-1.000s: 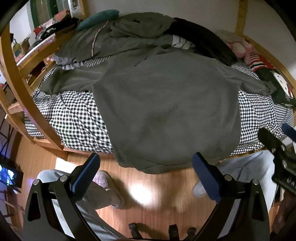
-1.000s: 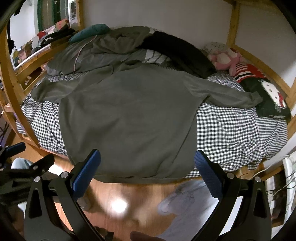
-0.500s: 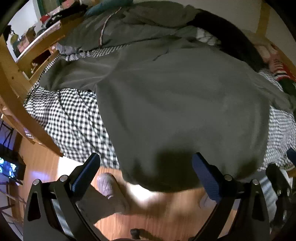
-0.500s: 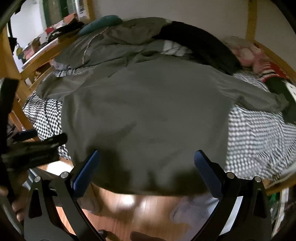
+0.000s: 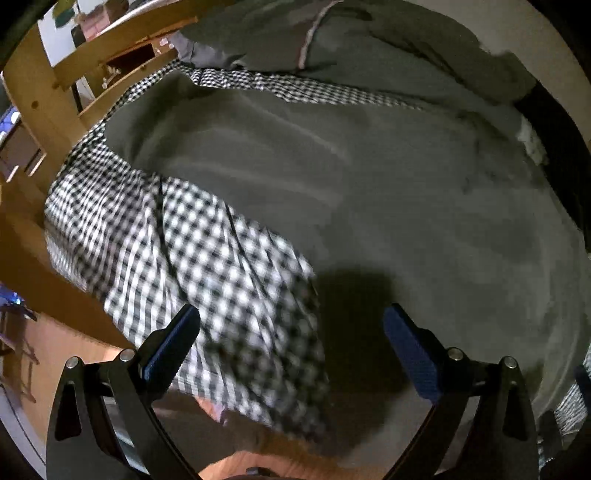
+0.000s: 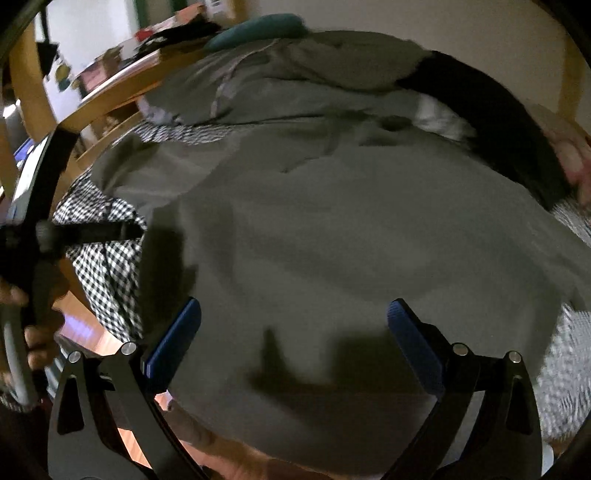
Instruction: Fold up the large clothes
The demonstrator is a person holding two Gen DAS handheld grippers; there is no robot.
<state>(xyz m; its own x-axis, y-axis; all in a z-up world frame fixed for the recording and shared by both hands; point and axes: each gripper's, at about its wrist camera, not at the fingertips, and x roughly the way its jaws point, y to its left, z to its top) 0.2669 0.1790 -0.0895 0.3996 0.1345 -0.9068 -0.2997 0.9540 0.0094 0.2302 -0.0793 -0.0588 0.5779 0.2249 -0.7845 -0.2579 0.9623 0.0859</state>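
Checkered bed sheet (image 5: 207, 251) under a big grey garment (image 6: 351, 240) spread flat across the bed; I've got my left gripper (image 5: 291, 343) wide over its near left edge, right gripper (image 6: 293, 343) wide above the near hem, neither gripping

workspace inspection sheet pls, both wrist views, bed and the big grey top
surface: bed with checked sheet, wooden frame.
job's things: large grey top spread flat, hem hanging over the near bed edge, not yet folded.
clutter: more grey garments, black garment, teal cushion, pink item at the far side.
grippers: left gripper open, empty; right gripper open, empty, above the hem.
cables: nothing seen.
surroundings: wood floor, cluttered shelf.
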